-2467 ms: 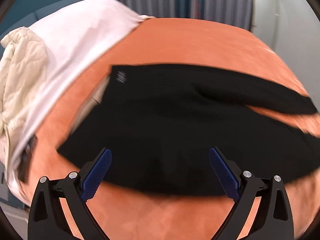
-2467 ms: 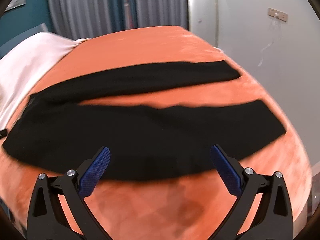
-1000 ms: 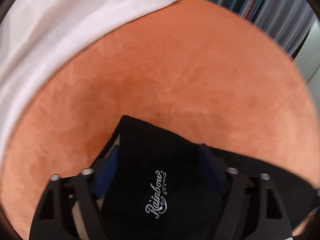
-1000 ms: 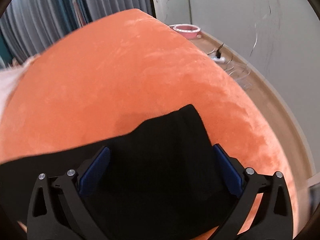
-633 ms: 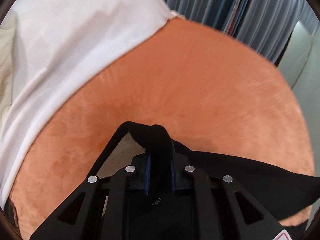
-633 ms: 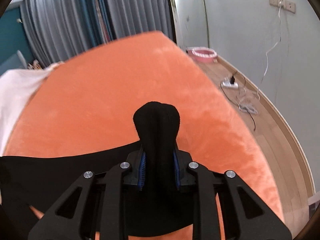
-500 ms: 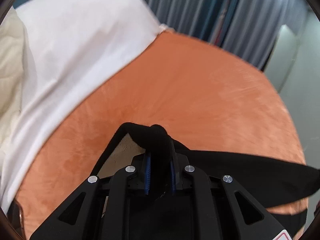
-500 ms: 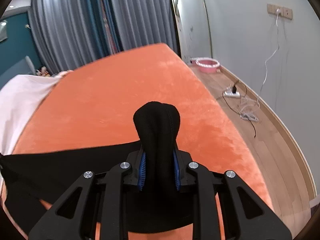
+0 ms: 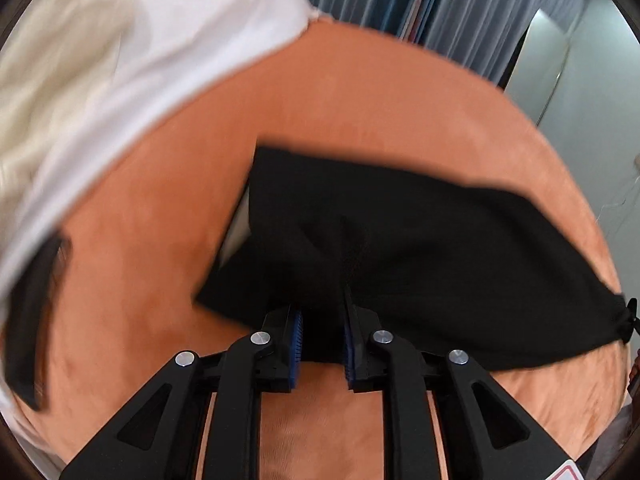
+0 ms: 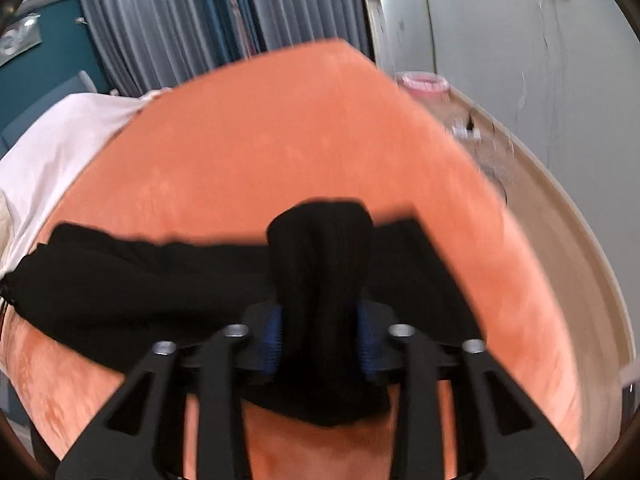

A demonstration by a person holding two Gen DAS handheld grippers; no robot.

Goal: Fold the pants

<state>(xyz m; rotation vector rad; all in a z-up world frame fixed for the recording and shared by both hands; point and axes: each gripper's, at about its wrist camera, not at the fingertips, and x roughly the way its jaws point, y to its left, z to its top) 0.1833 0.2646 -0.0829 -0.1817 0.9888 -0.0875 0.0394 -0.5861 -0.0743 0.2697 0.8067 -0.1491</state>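
Black pants (image 9: 440, 248) lie doubled over on an orange bedspread (image 9: 360, 100). My left gripper (image 9: 322, 320) is shut on a pinch of the waist end's near edge, and its jaws are opening slightly. In the right wrist view the pants (image 10: 140, 280) stretch away to the left. A thick upright bunch of the leg end fills my right gripper (image 10: 320, 320). Its jaws are opening, with the cloth still touching both blue pads (image 10: 274, 332).
White bedding (image 9: 180, 40) and a cream quilt (image 9: 48, 100) cover the bed's left end, with a dark object (image 9: 32, 312) at its edge. Grey curtains (image 10: 180, 20) hang behind. Right of the bed are wooden floor, a pink bowl (image 10: 424, 80) and a power strip (image 10: 464, 130).
Both grippers shut on the far leg's edge, then drew back towards me, carrying it over the near leg. The right jaws now stand wider than half a second ago.
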